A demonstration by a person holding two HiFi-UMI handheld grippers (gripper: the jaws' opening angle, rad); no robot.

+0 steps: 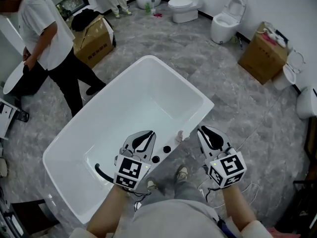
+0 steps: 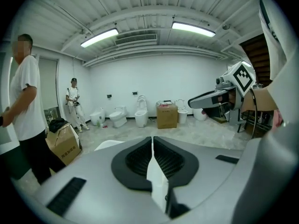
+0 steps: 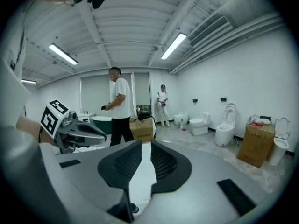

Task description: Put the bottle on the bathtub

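Left gripper [image 1: 146, 134]: near side of the scene, above the bathtub's near rim; claw pressed together with the tips meeting; nothing pinched
Right gripper [image 1: 205, 132]: near right, just off the bathtub's near right corner; claw only narrowly spread, a thin gap showing between the pads; nothing between them
Bottle [image 1: 180, 135]: small and pale; stands upright on the bathtub's near right rim, between the two grippers in the head view and touched by neither
Bathtub [image 1: 163, 90]: white, freestanding, set at a slant across the grey marbled floor; two dark round holes [image 1: 167, 148] in the near rim just left of the bottle; a black curved fitting [image 1: 101, 172] further left on the same rim
Person in a white T-shirt [image 1: 44, 29]: far left, standing beside the bathtub
Cardboard boxes: one far left [image 1: 94, 41]; one far right [image 1: 264, 51]
Toilets [image 1: 185, 5]: along the far wall
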